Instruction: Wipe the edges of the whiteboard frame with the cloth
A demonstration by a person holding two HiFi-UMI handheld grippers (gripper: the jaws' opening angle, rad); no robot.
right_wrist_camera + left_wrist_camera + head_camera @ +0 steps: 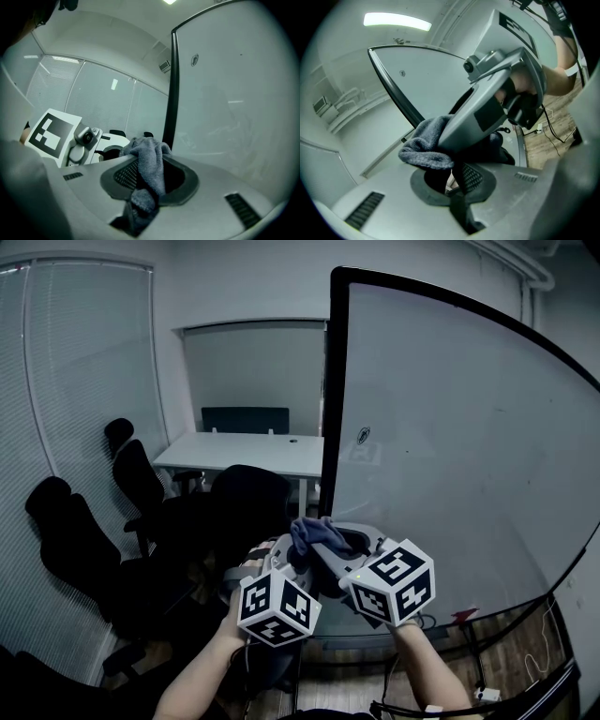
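Note:
A blue-grey cloth [314,535] is bunched between my two grippers, close to the lower left corner of the whiteboard [450,446]. The board's black frame edge [328,427] rises just behind the cloth. My right gripper [330,545] is shut on the cloth [150,164], which runs down through its jaws. My left gripper [292,549] meets it from the left, its jaws nearly together with a fold of the cloth [426,147] at their tips. In the left gripper view the right gripper's body [497,98] crosses in front and hides part of the cloth. The frame [172,84] stands right behind the cloth.
Black office chairs [141,484] crowd the left side beside the window blinds [84,362]. A white table [244,454] stands at the back. Cables [525,662] lie on the wooden floor under the board.

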